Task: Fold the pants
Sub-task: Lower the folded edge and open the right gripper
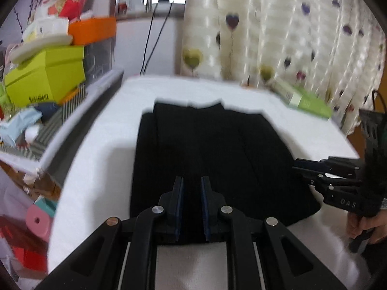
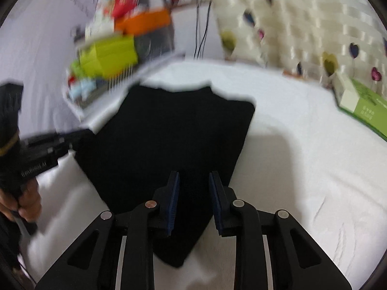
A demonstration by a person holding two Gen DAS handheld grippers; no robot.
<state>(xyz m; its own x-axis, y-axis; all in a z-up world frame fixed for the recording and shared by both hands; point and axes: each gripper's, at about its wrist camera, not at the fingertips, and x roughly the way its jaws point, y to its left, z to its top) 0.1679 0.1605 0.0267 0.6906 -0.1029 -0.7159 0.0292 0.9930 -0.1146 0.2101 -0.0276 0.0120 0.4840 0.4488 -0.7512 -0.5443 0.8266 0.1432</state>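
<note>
The black pants lie folded mid-frame on the white table, and with the left hand-held gripper and right hand-held gripper both narrowly parted and empty, each should pinch a near corner evenly before folding away.

Heart-print curtain, green box, probably cardboard, orange box on clutter.

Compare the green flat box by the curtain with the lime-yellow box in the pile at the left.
The green flat box is thin and lies on the white cover; the lime-yellow box is bulky and stacked in clutter. The former is darker green with a pale end; the latter is plain lime. Both are cardboard.
</note>
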